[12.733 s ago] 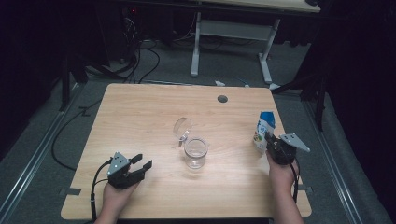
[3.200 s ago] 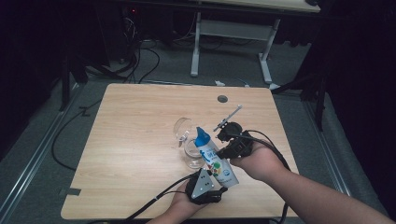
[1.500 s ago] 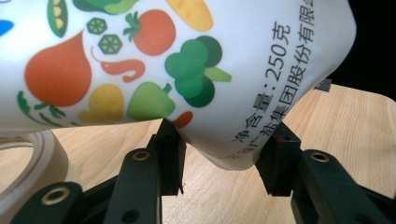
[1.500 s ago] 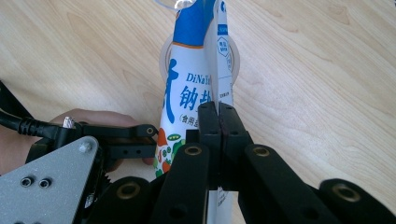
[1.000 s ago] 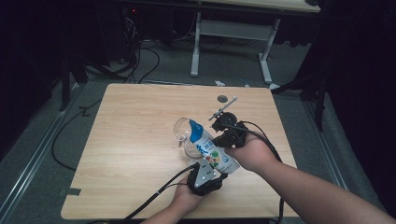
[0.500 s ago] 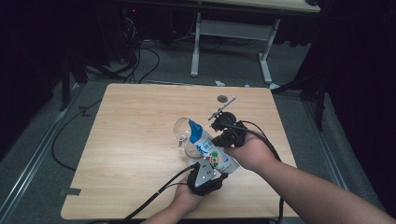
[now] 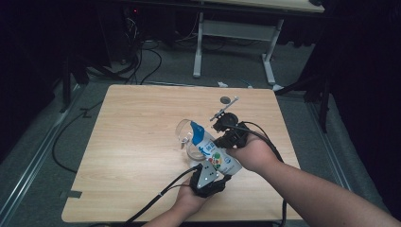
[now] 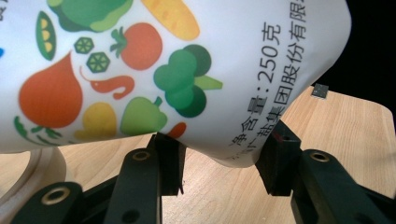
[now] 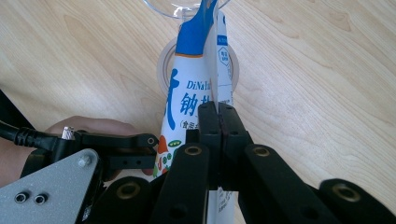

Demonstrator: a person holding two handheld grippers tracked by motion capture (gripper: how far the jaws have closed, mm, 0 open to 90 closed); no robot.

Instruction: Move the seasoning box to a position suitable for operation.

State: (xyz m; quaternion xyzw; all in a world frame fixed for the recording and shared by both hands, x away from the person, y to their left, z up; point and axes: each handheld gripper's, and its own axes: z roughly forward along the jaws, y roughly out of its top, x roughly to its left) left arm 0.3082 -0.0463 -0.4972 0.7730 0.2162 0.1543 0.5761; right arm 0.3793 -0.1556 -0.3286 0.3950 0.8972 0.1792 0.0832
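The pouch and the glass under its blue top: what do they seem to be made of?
The pouch looks like soft, glossy printed plastic film: it bulges and its pinched edge folds flat. The glass seems clear glass or hard plastic; the table shows through it.

One pouch (image 7: 213,152), two glasses (image 7: 185,134), two grippers (image 7: 208,178), one table (image 7: 137,142).

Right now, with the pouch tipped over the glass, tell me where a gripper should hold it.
Grip the pouch at its fat bottom end, from the person's side, where the left gripper sits. Pinch the flat side seam with the right gripper; its blue top leans over the glass.
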